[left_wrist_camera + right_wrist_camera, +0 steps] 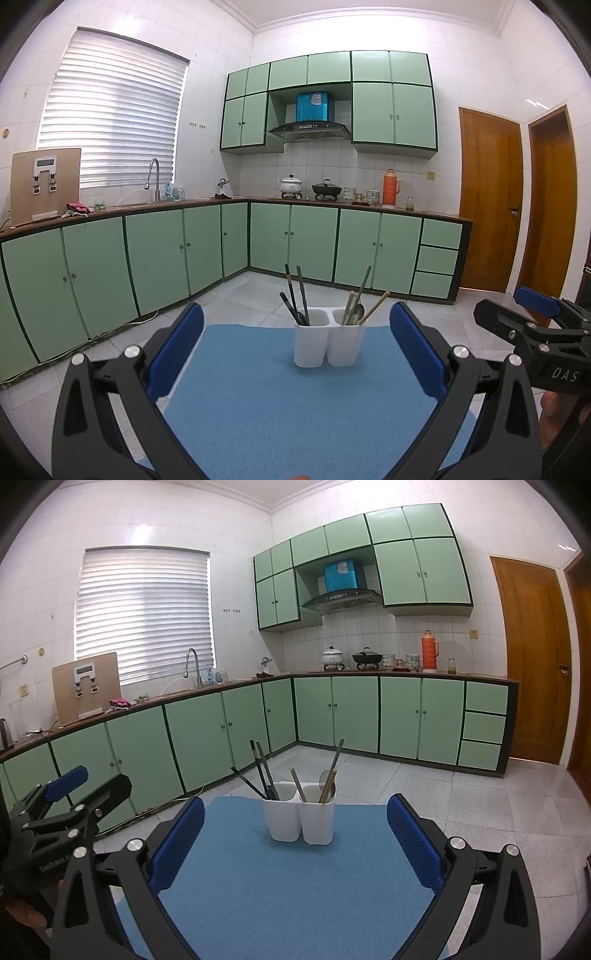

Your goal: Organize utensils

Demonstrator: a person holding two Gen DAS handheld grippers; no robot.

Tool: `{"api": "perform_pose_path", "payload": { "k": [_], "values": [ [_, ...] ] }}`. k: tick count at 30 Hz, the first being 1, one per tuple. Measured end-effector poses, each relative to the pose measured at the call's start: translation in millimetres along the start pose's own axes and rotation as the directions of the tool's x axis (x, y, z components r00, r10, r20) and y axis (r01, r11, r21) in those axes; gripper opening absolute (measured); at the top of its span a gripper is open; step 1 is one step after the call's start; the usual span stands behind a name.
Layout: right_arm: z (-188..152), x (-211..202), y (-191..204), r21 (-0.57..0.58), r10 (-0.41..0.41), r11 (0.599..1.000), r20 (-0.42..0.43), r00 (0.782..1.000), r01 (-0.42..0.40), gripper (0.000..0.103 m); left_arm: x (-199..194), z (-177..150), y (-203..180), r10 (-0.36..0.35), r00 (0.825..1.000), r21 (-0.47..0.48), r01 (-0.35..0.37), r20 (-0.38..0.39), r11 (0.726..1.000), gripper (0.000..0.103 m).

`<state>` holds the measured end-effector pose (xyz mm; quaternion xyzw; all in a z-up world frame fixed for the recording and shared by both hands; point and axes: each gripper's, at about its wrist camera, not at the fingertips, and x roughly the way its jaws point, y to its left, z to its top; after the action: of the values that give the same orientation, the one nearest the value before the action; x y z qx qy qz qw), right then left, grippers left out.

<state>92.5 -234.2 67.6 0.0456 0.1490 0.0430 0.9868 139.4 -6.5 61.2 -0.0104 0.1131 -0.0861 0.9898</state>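
White plastic, a twin-cup holder (328,341) is seen mid-mat (258,406) from the left wrist, between the wide-spread, empty left gripper (295,347). From the right wrist, the right gripper (295,834) likewise gapes empty; thin, stiff, light chopsticks (260,770) are judged best pinched near their upper ends.

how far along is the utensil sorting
Looks done or nearly: dark chopsticks stand in the holder's left cup, light chopsticks and a spoon in the right. Nothing is in hand: left claw and right claw are open and empty. No loose utensils show on the mat.
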Motion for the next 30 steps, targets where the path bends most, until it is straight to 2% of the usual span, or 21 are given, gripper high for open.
{"api": "perform_pose_path", "payload": {
  "k": [30],
  "values": [
    [-4.2,-2.0,3.4,0.001,0.001,1.000,0.007,1.000,-0.001,0.097,-2.7,-1.4,1.0,0.001,1.000,0.002,-0.001,0.001,1.000,0.098]
  ]
}}
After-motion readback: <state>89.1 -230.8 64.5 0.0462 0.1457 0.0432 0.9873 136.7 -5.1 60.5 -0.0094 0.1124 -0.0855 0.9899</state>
